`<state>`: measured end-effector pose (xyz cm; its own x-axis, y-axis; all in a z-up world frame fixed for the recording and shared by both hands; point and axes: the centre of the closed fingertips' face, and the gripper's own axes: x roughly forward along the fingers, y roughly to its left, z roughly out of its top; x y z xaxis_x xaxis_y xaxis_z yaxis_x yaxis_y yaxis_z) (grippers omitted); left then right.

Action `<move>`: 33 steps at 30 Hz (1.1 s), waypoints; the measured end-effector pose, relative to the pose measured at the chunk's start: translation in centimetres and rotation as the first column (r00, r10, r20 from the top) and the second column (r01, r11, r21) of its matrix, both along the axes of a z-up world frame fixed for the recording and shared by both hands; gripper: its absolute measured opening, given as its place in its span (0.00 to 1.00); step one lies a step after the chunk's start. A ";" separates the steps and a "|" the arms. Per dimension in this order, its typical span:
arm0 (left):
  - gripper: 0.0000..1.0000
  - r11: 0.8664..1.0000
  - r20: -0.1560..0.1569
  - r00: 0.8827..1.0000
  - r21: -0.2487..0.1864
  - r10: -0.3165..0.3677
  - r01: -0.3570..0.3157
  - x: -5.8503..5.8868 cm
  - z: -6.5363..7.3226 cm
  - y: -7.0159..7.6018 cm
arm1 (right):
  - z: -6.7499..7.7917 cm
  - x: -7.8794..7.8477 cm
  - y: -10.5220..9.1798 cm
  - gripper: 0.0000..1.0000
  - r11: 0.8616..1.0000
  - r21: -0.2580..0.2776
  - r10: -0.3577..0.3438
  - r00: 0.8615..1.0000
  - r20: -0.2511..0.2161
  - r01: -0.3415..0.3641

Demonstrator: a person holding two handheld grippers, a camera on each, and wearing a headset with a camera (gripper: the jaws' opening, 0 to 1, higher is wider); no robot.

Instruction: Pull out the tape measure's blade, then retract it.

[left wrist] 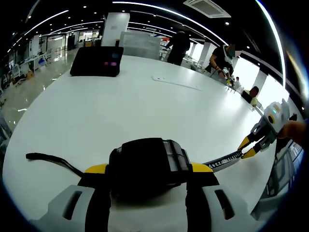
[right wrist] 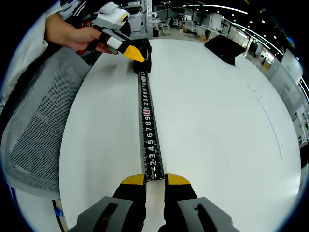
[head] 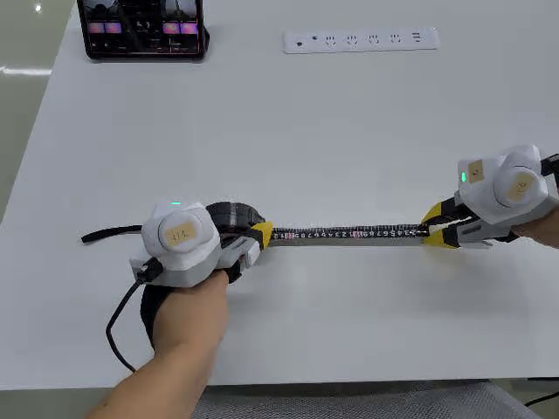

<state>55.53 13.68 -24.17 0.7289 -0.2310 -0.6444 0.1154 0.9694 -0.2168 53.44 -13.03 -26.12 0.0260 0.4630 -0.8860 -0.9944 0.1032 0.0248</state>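
Your left tool clamps the tape measure case at 9 o'clock as an anchor; your right tool, at 3 o'clock, pinches the blade taut.

A dark tablet stands at the far edge of the white desk, with a white power strip lying well apart from it.

The head view looks steeply down from the near edge of the tabletop, taking in the left gripper, the right gripper and the blade between them. The left gripper view sits low, close behind the tape measure case, and faces along the blade toward the right gripper. The right gripper view looks back down that same blade.
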 end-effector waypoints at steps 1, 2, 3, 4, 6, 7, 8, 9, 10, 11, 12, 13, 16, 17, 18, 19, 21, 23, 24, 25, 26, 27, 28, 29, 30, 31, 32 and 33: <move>0.58 1.000 0.000 1.000 -0.002 0.000 0.000 0.0 0.0 0.0 | 0.0 0.0 0.1 0.10 1.000 0.002 -0.001 1.000 0.000 0.001; 0.58 1.000 0.001 1.000 -0.003 -0.001 0.001 0.0 0.0 0.0 | 0.1 0.1 0.3 0.10 1.000 0.005 -0.001 1.000 0.000 0.001; 0.58 1.000 0.001 1.000 -0.003 -0.001 0.001 0.0 0.0 0.0 | 0.1 0.1 0.4 0.10 1.000 0.006 0.000 1.000 0.000 0.000; 0.58 1.000 0.001 1.000 -0.004 -0.003 0.003 0.1 0.0 0.0 | 0.2 0.1 0.5 0.10 1.000 0.007 0.001 1.000 0.001 -0.001; 0.58 1.000 0.001 1.000 -0.008 -0.002 0.002 0.1 0.0 0.0 | 0.3 0.2 0.8 0.10 1.000 0.013 0.002 1.000 0.003 -0.002; 0.58 1.000 0.001 1.000 -0.010 -0.003 0.003 0.1 0.0 0.0 | 0.3 0.2 1.0 0.10 1.000 0.016 0.001 1.000 0.003 -0.001; 0.58 1.000 0.002 1.000 -0.012 -0.003 0.003 0.1 0.0 0.0 | 0.2 0.2 1.0 0.10 1.000 0.016 0.001 1.000 0.002 -0.001; 0.58 1.000 0.003 1.000 -0.014 -0.003 0.003 0.1 0.0 0.0 | 0.2 0.2 1.1 0.10 1.000 0.016 0.002 1.000 0.003 -0.002; 0.58 1.000 0.003 1.000 -0.016 -0.004 0.004 0.1 0.0 0.1 | 0.2 0.2 1.3 0.10 1.000 0.018 0.003 1.000 0.002 -0.003; 0.58 1.000 0.002 1.000 -0.016 -0.003 0.003 0.1 0.0 0.1 | 0.2 0.2 1.4 0.10 1.000 0.020 0.003 1.000 0.003 -0.003; 0.58 1.000 0.002 1.000 -0.016 -0.004 0.004 0.1 0.0 0.1 | 0.3 0.2 1.6 0.10 1.000 0.024 0.002 1.000 0.002 -0.002; 0.59 1.000 0.002 1.000 -0.016 -0.004 0.004 0.1 0.0 0.0 | 0.3 0.2 1.7 0.10 1.000 0.026 0.004 1.000 0.002 -0.004; 0.59 1.000 0.002 1.000 -0.024 -0.002 0.002 0.1 0.0 0.1 | 0.3 0.2 2.0 0.10 1.000 0.029 0.007 1.000 0.003 -0.007; 0.59 1.000 0.003 1.000 -0.028 -0.002 0.002 0.1 0.0 0.1 | 0.3 0.2 2.1 0.10 0.999 0.032 0.007 1.000 0.002 -0.007; 0.59 1.000 0.003 1.000 -0.029 -0.004 0.004 0.1 0.0 0.1 | 0.4 0.2 2.2 0.10 0.999 0.033 0.008 1.000 0.003 -0.008; 0.59 0.999 0.004 1.000 -0.035 -0.003 0.003 0.1 0.0 0.1 | 0.4 0.2 2.3 0.10 0.999 0.034 0.009 1.000 0.004 -0.009; 0.59 0.999 0.005 1.000 -0.042 -0.006 0.006 0.1 0.0 0.1 | 0.4 0.3 2.4 0.10 0.999 0.037 0.009 1.000 0.002 -0.009; 0.59 0.999 0.004 1.000 -0.042 -0.007 0.007 0.1 0.0 0.1 | 0.3 0.3 2.6 0.10 0.999 0.037 0.011 1.000 0.004 -0.011; 0.59 0.999 0.004 1.000 -0.042 -0.006 0.007 0.1 0.0 0.1 | 0.3 0.3 2.6 0.10 0.999 0.039 0.012 1.000 0.004 -0.012; 0.59 0.999 0.004 1.000 -0.042 -0.007 0.008 0.0 0.0 0.0 | 0.4 0.3 2.7 0.10 0.999 0.042 0.011 1.000 0.006 -0.011; 0.59 0.999 0.004 1.000 -0.042 -0.008 0.008 0.0 0.0 0.0 | 0.4 0.4 2.8 0.10 0.999 0.044 0.012 1.000 0.006 -0.012; 0.59 0.999 0.004 1.000 -0.046 -0.007 0.007 0.0 0.0 0.0 | 0.5 0.4 3.0 0.10 0.999 0.048 0.012 1.000 0.006 -0.013; 0.59 0.999 0.004 1.000 -0.049 -0.006 0.006 0.0 0.0 0.1 | 0.5 0.4 3.1 0.10 0.999 0.052 0.012 1.000 0.004 -0.012; 0.59 0.999 0.004 1.000 -0.051 -0.005 0.005 0.0 0.0 0.1 | 0.6 0.4 3.3 0.10 0.998 0.056 0.012 1.000 0.004 -0.012; 0.59 0.999 0.004 1.000 -0.053 -0.005 0.005 0.0 0.0 0.1 | 0.6 0.4 3.5 0.10 0.998 0.060 0.012 1.000 0.004 -0.012; 0.59 0.998 0.004 1.000 -0.056 -0.003 0.003 0.0 0.0 0.1 | 0.6 0.4 3.6 0.10 0.998 0.063 0.013 1.000 0.003 -0.013; 0.59 0.998 0.005 1.000 -0.058 -0.003 0.004 0.0 0.1 0.1 | 0.6 0.4 3.8 0.10 0.998 0.065 0.015 1.000 0.004 -0.015; 0.59 0.998 0.005 1.000 -0.059 -0.004 0.004 0.0 0.0 0.0 | 0.6 0.4 3.9 0.10 0.998 0.066 0.016 1.000 0.002 -0.016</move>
<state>55.53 13.73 -24.12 0.7308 -0.2713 -0.6264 0.1205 0.9545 -0.2727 53.86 -9.12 -25.53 0.0197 0.5204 -0.8537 -0.9959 0.0855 0.0291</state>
